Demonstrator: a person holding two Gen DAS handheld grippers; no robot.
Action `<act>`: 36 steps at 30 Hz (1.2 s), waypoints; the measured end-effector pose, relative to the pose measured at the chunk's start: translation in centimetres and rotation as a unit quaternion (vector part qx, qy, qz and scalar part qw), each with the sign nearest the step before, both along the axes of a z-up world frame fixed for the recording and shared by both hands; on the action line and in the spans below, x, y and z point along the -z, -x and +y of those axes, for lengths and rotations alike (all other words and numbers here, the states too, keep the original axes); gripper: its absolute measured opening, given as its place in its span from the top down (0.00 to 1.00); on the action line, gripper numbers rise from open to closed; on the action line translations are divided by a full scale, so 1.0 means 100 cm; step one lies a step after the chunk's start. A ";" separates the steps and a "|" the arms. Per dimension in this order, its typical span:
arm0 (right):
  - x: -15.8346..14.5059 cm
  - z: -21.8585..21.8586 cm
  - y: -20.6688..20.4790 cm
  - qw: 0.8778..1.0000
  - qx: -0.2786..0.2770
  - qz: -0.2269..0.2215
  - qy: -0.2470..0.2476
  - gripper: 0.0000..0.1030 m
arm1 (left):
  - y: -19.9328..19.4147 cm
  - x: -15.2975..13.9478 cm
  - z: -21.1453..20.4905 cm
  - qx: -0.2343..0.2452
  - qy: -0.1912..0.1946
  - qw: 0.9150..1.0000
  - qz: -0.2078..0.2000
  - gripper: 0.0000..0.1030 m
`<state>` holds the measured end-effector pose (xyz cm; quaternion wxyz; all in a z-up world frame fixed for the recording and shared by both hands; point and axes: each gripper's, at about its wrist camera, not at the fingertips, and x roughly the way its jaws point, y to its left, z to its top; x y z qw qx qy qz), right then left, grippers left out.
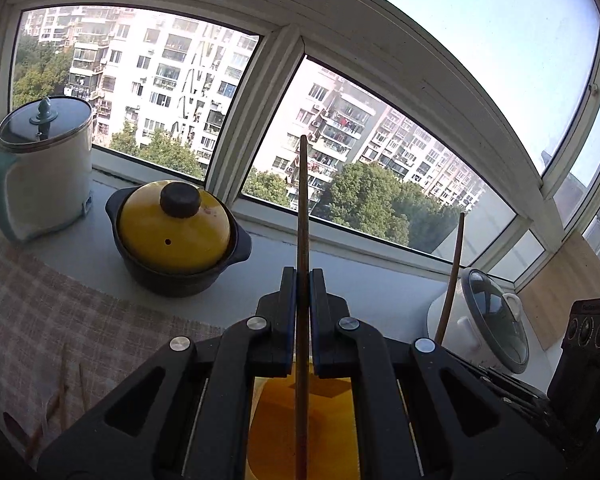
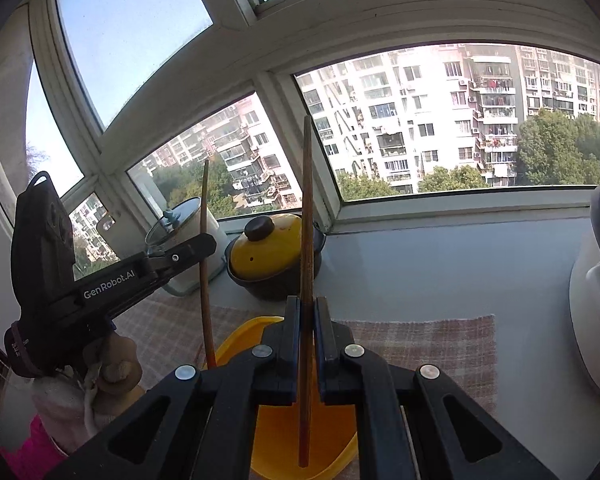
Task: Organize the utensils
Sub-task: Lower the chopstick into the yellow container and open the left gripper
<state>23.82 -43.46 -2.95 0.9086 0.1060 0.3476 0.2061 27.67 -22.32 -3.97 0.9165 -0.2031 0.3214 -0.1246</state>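
My left gripper [image 1: 303,280] is shut on a brown wooden chopstick [image 1: 302,200] that stands upright, its lower end down in a yellow container [image 1: 300,420]. My right gripper [image 2: 308,308] is shut on a second upright chopstick [image 2: 307,200], whose lower end also reaches into the yellow container [image 2: 240,340]. The right wrist view shows the left gripper [image 2: 204,246] at the left with its chopstick [image 2: 205,280]. In the left wrist view the other chopstick [image 1: 454,272] rises at the right. A gloved hand [image 2: 112,364] holds the left gripper.
On the windowsill stand a black pot with a yellow lid [image 1: 176,232], a white pot with a glass lid [image 1: 44,168] and a white cooker [image 1: 484,320]. A checked cloth [image 1: 40,320] lies under the container, with several chopsticks [image 1: 64,392] at its left.
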 end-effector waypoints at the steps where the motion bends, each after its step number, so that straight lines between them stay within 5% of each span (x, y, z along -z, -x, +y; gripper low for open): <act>1: 0.002 0.000 -0.001 1.000 0.001 0.003 0.000 0.96 | 0.000 0.002 0.000 0.001 0.000 1.000 0.002 0.96; 13: 0.020 0.001 0.009 1.000 0.001 0.022 0.009 0.95 | 0.019 0.015 -0.004 0.021 -0.003 0.999 0.026 0.96; 17: 0.019 -0.002 0.017 1.000 0.007 0.019 0.015 0.89 | 0.027 0.012 -0.002 0.023 -0.008 0.999 0.029 0.96; 20: 0.017 -0.004 0.025 1.000 0.014 0.014 0.018 0.70 | 0.038 0.008 0.000 0.026 -0.008 0.999 0.029 0.94; 24: 0.015 -0.005 0.037 1.000 0.017 0.012 0.018 0.63 | 0.052 0.003 0.004 0.024 -0.016 0.999 0.021 0.86; 36: 0.009 0.001 0.070 1.000 0.010 0.001 0.024 0.53 | 0.091 -0.008 0.023 0.006 -0.024 1.000 0.013 0.86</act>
